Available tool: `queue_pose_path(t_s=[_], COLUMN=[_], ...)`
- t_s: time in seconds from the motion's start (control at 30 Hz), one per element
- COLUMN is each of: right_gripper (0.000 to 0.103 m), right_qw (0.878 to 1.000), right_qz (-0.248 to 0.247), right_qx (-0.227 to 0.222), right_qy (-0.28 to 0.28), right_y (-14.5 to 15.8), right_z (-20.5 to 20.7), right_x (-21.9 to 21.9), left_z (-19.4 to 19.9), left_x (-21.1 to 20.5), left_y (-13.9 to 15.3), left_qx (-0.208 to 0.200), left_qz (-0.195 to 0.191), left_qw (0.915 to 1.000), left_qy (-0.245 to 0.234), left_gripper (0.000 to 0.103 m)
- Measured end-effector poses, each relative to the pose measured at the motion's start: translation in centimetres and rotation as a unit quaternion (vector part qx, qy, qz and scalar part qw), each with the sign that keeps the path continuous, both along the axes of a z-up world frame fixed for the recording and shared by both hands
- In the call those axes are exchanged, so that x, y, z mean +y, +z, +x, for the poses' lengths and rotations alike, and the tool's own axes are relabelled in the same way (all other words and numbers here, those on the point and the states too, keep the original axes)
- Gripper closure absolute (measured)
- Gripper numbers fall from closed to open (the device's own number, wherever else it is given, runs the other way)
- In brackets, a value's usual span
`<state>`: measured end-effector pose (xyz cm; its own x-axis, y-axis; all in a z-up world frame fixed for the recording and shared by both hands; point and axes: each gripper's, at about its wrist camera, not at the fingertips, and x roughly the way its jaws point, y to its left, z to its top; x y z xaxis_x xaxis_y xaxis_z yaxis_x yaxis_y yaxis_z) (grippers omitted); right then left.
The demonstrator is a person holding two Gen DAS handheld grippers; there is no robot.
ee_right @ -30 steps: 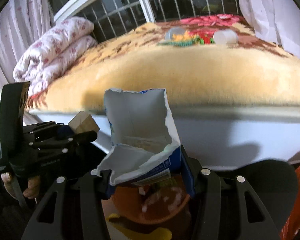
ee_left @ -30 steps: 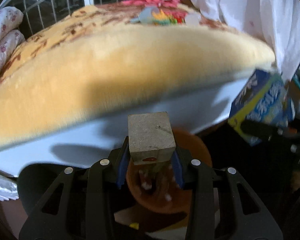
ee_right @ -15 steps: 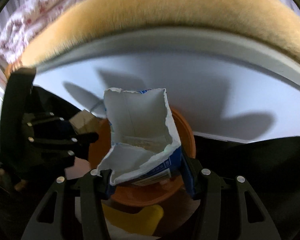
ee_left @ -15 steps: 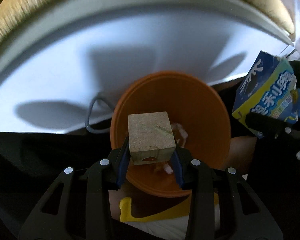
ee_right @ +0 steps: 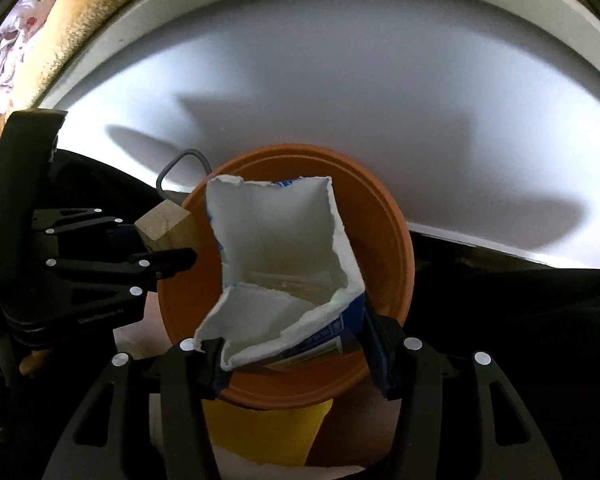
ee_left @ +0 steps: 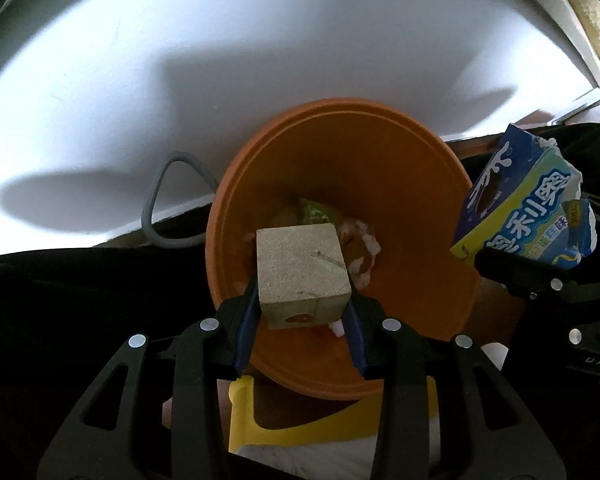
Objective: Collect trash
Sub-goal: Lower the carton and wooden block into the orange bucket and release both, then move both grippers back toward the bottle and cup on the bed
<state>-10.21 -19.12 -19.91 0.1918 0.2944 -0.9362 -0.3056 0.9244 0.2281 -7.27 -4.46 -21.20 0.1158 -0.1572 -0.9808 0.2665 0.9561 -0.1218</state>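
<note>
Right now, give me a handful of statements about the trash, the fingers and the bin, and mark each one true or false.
1. The left gripper holds a pale wooden cube between its fingers. True.
2. The round orange plastic bin is empty. False: scraps, one of them green, lie at its bottom.
3. The right gripper carries a crushed metal can. False: a torn blue and white paper carton sits between its fingers, whose jaws are opening.
4. Both pieces of trash hang over the orange bin's mouth. True.
5. The carton's torn top is sealed shut. False: it gapes open, showing a white inside.
</note>
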Motion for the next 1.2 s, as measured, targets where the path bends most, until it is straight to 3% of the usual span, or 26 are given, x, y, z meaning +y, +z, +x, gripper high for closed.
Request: queue_pose_path(t_s=[0.03, 0.07, 0.1, 0.13, 0.17, 0.4, 0.6, 0.8, 1.0, 1.13, 1.2], right_gripper=[0.047, 0.047, 0.040, 0.033, 0.032, 0.032, 0.032, 0.029, 0.025, 0.025, 0.025], right_qw=[1.000, 1.000, 1.000, 1.000, 1.000, 0.999, 0.997, 0.987, 0.967, 0.962, 0.959], right_qz=[0.000, 0.000, -0.001, -0.005, -0.005, 0.010, 0.025, 0.073, 0.145, 0.129, 0.134], right_qx=[0.002, 0.003, 0.005, 0.004, 0.000, -0.016, -0.062, -0.129, -0.168, -0.180, -0.173], right_qy=[0.000, -0.001, -0.003, -0.010, -0.016, -0.039, -0.046, -0.061, -0.124, -0.162, -0.178], right_y=[0.0, -0.3, -0.5, -0.4, -0.4, 1.0, 5.6, 13.9, 21.1, 23.2, 23.2], right_z=[0.0, 0.0, 0.0, 0.0, -0.1, -0.5, -1.2, 0.3, 5.8, 11.4, 14.0], right_x=[0.0, -0.3, -0.4, -0.6, -0.8, -1.7, -3.6, -7.6, -12.6, -14.0, -14.0], left_z=[0.0, -0.1, -0.1, 0.2, 0.3, 0.2, 0.0, -1.9, -1.6, 0.0, 1.1], left_x=[0.0, -0.1, -0.1, -0.3, -0.3, 0.1, 0.3, 1.1, 1.5, 0.9, 1.0], left_y=[-0.1, 0.1, 0.1, 0.0, 0.1, 0.4, 2.3, 9.6, 17.3, 19.4, 20.2], left_qx=[0.002, 0.003, 0.005, 0.004, 0.001, 0.001, -0.003, -0.087, -0.208, -0.269, -0.279], left_qz=[0.004, 0.009, 0.015, 0.022, 0.026, 0.016, -0.033, -0.066, -0.089, -0.093, -0.097], left_qw=[1.0000, 1.0000, 0.9999, 0.9997, 0.9996, 0.9998, 0.9994, 0.9932, 0.9733, 0.9586, 0.9555], left_qy=[0.001, 0.002, 0.005, 0.008, 0.011, 0.011, -0.003, -0.043, -0.040, -0.016, -0.002], left_gripper=[0.066, 0.059, 0.040, 0.031, 0.026, 0.026, 0.026, 0.025, 0.018, 0.015, 0.015])
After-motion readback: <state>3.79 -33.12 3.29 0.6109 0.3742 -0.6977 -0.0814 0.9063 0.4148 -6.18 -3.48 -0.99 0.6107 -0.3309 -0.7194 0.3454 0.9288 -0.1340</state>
